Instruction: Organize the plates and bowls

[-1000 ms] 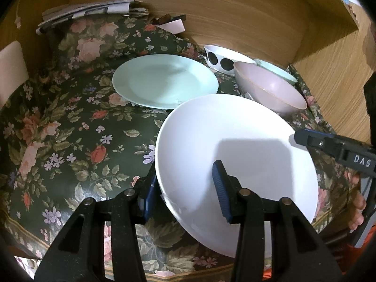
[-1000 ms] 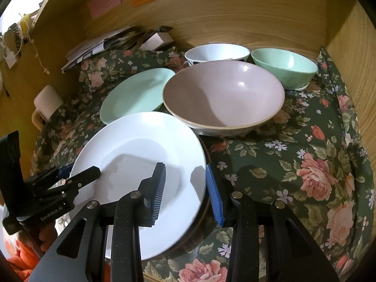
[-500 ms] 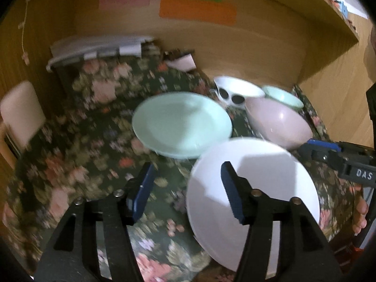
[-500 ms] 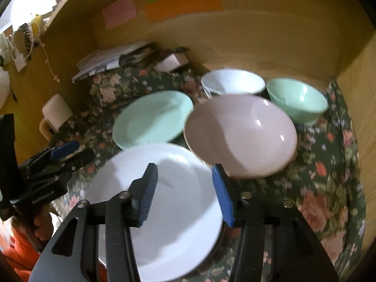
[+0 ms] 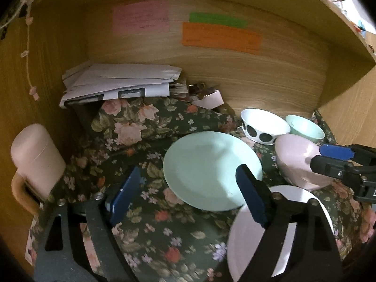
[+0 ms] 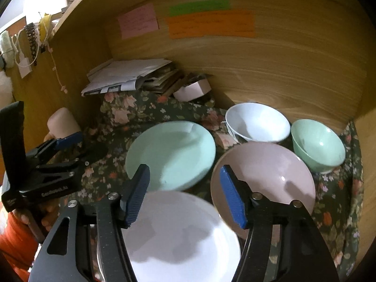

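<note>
A white plate (image 6: 181, 237) lies at the front of the floral cloth; it also shows in the left wrist view (image 5: 244, 237). Behind it lies a mint plate (image 6: 171, 155) (image 5: 211, 171). A pink bowl (image 6: 265, 176) (image 5: 298, 162) stands right of the plates, with a white dotted bowl (image 6: 257, 122) (image 5: 264, 127) and a mint bowl (image 6: 317, 145) (image 5: 305, 128) behind it. My left gripper (image 5: 188, 197) is open and empty above the cloth, left of the white plate. My right gripper (image 6: 185, 195) is open and empty above the white plate's far edge.
The shelf has wooden walls at back and sides. A stack of papers (image 5: 119, 82) and a small pink box (image 6: 192, 89) sit at the back. A pink mug (image 5: 35, 159) stands at the left. The floral cloth (image 5: 150, 221) covers the surface.
Both grippers have opened wider and pulled up and back from the white plate, which now lies flat on the cloth. The left gripper has shifted left.
</note>
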`<state>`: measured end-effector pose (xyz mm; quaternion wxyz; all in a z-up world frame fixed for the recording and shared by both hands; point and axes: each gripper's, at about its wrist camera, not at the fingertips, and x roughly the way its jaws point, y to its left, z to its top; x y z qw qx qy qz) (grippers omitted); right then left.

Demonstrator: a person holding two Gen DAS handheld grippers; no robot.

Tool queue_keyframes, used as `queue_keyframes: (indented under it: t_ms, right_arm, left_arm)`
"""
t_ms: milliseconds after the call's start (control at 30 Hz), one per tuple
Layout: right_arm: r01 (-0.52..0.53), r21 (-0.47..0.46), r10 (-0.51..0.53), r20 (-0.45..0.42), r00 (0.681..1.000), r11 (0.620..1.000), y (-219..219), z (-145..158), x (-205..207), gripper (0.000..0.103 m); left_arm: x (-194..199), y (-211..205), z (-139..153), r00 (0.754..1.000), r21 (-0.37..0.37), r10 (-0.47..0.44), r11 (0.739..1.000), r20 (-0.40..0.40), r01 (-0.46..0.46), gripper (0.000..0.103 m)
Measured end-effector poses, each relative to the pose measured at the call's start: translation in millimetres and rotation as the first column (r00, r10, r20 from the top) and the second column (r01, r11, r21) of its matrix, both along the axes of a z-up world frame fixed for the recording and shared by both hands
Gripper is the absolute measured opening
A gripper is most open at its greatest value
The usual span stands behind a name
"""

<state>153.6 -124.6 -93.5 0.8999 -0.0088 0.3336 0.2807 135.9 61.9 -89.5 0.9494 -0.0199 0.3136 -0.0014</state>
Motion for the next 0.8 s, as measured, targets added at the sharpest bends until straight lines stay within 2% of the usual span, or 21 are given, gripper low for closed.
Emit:
queue_keyframes:
  t_ms: [200,400,700,800]
  right_arm:
    - [-0.006,-0.028,0.005,-0.032,0.999,1.0,16.6,-3.5,26.2,0.059]
    - [-0.011,-0.099,0.004,-0.071,0.997,0.995,34.0,-15.5,57.3,0.059]
    - [-0.062,-0.19,0.024,-0.197,0.98,0.98,57.2,-39.5,107.8,0.058]
    - [-0.083,-0.224,0.027,-0.245,0.969,0.971,64.3,-47.6,122.3,0.051]
  left_arm:
    - [28.2,17.2,-13.3,0.999,-0.002,-0.012,1.0,-0.053,0.012,0.084]
    - [51.7,34.2,-30.6,0.991,-0.026,-0.008,1.0,-0.135,0.005,0.084]
    - [74.1,48.9,-56.7,0.977,-0.011,0.006,1.0,-0.214,-0.008,0.084]
    - [78.8,51.3,-63.4,0.971,-0.009,0.006,1.0,-0.238,-0.009,0.084]
